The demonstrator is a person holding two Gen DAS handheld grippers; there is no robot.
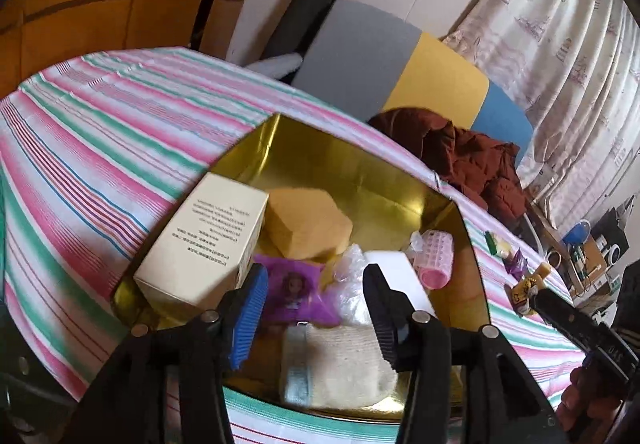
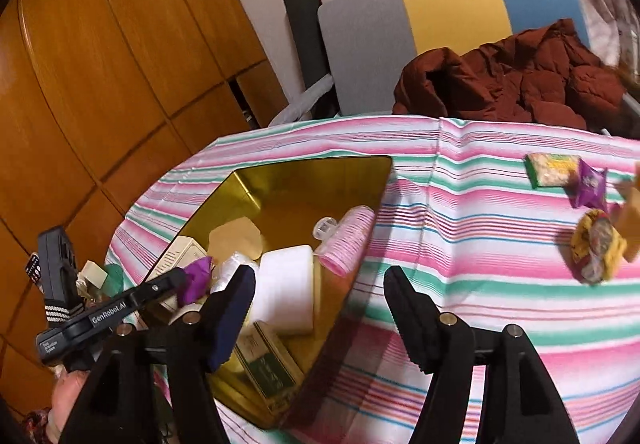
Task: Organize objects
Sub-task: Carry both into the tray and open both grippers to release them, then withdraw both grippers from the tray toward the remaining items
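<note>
Both grippers, left and right, are hanging apart and empty over the shiny gold metal tin holding sorted items, so fetching the loose snack packets on the striped worktop seems next.

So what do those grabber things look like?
Both are black plastic. The left gripper has ribbed jaws, and one wears a bright blue ribbed pad. The right gripper has a dark navy pad on one of its jaws. Silver rivets dot the arms. White "GenRobot.AI" lettering runs along the left gripper's side.
</note>
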